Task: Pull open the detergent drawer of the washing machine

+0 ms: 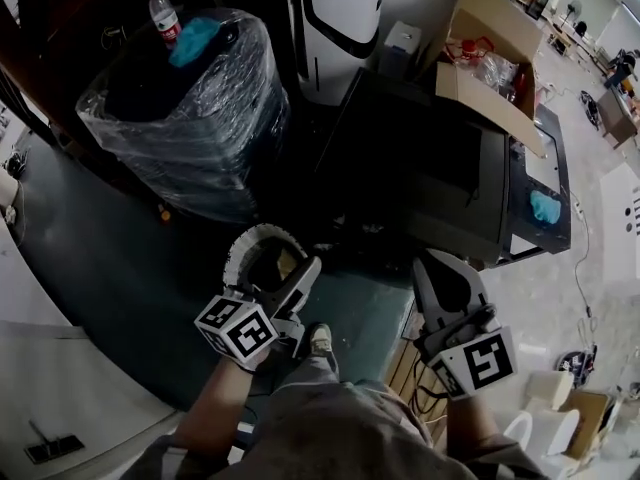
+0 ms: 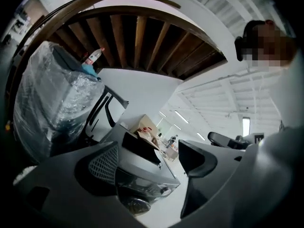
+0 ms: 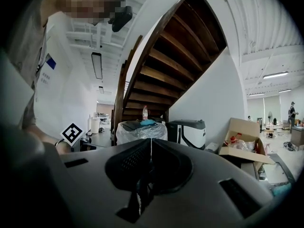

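Two-fingered left gripper [image 2: 148, 150] spread, right gripper [image 3: 151, 141] fingers [image 3: 130, 163] pressed together, dark floor [image 1: 110, 258], washing machine [image 1: 420, 188], wooden staircase [image 3: 175, 56]

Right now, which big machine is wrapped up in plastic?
The left-hand machine, with a water bottle and a blue cloth on top; the dark washing machine is unwrapped.

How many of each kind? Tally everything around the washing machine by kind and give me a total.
Grippers: 2 (left gripper, right gripper)
Teal cloths: 2
Water bottle: 1
Cardboard box: 1
Plastic-wrapped appliance: 1
White-and-black unit: 1
Washing machine: 1
Total: 9
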Action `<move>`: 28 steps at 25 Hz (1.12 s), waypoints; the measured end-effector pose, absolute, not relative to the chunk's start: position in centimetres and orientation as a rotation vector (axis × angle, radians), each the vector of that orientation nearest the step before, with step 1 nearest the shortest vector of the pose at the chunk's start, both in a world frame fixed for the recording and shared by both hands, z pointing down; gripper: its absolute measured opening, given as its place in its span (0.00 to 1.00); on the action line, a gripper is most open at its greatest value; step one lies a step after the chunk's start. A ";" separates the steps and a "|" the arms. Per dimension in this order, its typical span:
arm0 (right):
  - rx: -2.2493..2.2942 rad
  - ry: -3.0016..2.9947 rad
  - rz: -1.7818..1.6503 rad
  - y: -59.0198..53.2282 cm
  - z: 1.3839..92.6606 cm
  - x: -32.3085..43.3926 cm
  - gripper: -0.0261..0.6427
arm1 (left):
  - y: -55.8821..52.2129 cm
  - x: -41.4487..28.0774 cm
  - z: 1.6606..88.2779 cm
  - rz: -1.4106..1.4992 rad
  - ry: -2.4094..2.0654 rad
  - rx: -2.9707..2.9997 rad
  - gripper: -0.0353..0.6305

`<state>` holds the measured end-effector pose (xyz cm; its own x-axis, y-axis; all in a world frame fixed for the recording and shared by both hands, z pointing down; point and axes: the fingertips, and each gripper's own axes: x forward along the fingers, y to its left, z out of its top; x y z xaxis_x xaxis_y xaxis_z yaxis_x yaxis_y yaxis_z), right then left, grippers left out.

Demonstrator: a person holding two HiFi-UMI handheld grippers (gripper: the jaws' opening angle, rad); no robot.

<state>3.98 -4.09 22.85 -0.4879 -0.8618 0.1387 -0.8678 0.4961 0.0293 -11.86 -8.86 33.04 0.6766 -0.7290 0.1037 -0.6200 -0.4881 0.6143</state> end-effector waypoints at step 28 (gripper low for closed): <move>1.317 -2.589 0.312 -14.9 37.6 4.4 0.09 | -19.8 -6.4 54.4 -0.393 -0.851 1.776 0.66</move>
<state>4.43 -14.87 37.61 -0.5743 -0.7660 0.2889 -0.8127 0.5760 -0.0883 -6.45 -19.81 54.37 0.6895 -0.7111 0.1374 -0.3561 -0.1677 0.9193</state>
